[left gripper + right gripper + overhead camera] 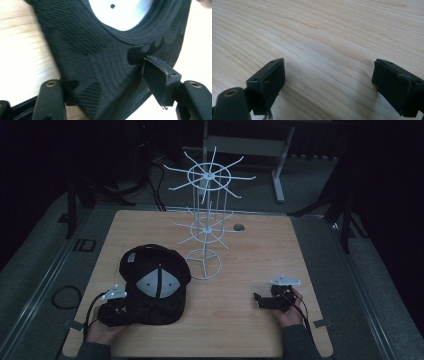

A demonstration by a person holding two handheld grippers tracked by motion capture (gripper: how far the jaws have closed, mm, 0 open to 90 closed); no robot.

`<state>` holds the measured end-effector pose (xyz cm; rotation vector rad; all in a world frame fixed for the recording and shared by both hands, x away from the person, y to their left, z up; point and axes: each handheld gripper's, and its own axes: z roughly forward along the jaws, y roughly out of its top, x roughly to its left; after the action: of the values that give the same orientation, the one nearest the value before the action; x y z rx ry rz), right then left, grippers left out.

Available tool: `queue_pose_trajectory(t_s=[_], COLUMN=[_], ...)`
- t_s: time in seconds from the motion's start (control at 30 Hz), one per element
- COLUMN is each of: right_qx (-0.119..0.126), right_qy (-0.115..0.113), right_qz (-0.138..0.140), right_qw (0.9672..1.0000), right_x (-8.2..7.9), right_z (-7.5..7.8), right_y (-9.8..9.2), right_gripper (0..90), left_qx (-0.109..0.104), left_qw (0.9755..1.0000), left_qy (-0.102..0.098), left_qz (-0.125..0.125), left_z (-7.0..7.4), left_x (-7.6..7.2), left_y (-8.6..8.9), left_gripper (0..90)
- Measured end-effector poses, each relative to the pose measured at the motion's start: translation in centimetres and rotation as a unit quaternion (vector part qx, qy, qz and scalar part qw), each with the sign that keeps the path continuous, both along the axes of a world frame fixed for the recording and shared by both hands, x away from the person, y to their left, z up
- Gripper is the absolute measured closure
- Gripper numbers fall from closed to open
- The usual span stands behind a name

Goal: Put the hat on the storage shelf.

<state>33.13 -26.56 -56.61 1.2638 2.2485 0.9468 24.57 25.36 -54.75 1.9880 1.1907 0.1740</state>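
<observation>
While beside cap, white wire rack; unobstructed.

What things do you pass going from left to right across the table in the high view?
Left gripper → black cap → white wire rack → right gripper.

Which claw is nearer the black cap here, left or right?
Left. The left claw is at the black cap, with the cap's brim between its jaws. The right claw sits well off to the cap's right over bare table, jaws open.
</observation>
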Motion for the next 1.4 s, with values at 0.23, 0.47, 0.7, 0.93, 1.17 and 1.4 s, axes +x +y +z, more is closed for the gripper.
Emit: queue_pose_trajectory(t_s=[0.23,0.47,0.7,0.93,1.17,1.4], right_qx=[0.0,0.0,0.0,0.0,0.0,0.0], right_qy=[0.0,0.0,0.0,0.0,0.0,0.0], right_qz=[0.0,0.0,0.0,0.0,0.0,0.0], right_qw=[1.0,1.0,1.0,1.0,1.0,1.0], right_x=[0.0,0.0,0.0,0.0,0.0,0.0], right_z=[0.0,0.0,0.0,0.0,0.0,0.0], right_y=[0.0,0.0,0.0,0.0,0.0,0.0], right_gripper=[11.3,11.3,11.3,11.3,11.3,11.3], left_qx=[-0.003,-0.028,-0.097,-0.141,-0.162,-0.154], left_qw=[0.9997,0.998,0.9926,0.987,0.9847,0.9871], left_qy=[0.013,0.03,0.049,0.059,0.059,0.042], left_qz=[-0.023,-0.047,-0.053,-0.048,-0.025,0.011], left_z=[-0.1,-0.2,-0.2,0.0,0.2,0.8], left_x=[0.0,0.2,0.6,0.9,1.0,0.9], left_y=[-0.7,-1.3,-1.0,-0.9,-0.2,0.5], left_gripper=[44.5,53.0,72.3,79.3,83.6,85.1])
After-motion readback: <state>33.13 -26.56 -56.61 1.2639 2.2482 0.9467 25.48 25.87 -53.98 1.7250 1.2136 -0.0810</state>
